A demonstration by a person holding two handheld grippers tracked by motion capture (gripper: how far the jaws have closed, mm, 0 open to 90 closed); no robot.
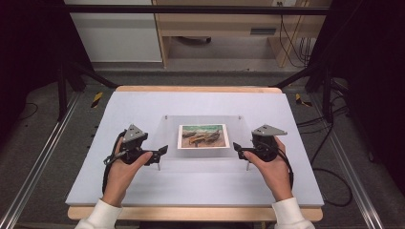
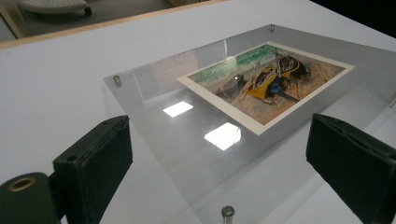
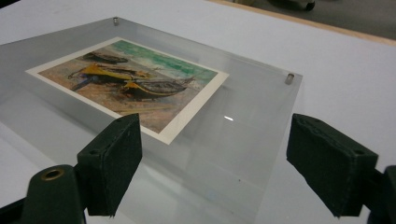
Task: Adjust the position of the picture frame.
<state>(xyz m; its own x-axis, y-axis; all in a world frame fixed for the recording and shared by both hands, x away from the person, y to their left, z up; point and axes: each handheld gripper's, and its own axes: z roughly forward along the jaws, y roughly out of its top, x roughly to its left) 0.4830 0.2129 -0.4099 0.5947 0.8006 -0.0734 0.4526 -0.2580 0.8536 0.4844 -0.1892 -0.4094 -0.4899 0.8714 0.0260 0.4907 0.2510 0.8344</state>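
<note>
Item one: a clear acrylic sheet on short metal standoff posts (image 1: 203, 138), at the centre of the frame on your pale lavender worktop (image 1: 143, 102). A small rectangular print of beached boats with a white border (image 1: 202, 136) lies in its middle.

Item two: your left hand-held gripper (image 1: 164, 150), at the sheet's left edge in the high view. Its jaws are spread, with nothing between them; the sheet's near corner post lies just ahead.

Item three: your right hand-held gripper (image 1: 237, 149), at the sheet's right edge. Its jaws are likewise spread and hold nothing.
</note>
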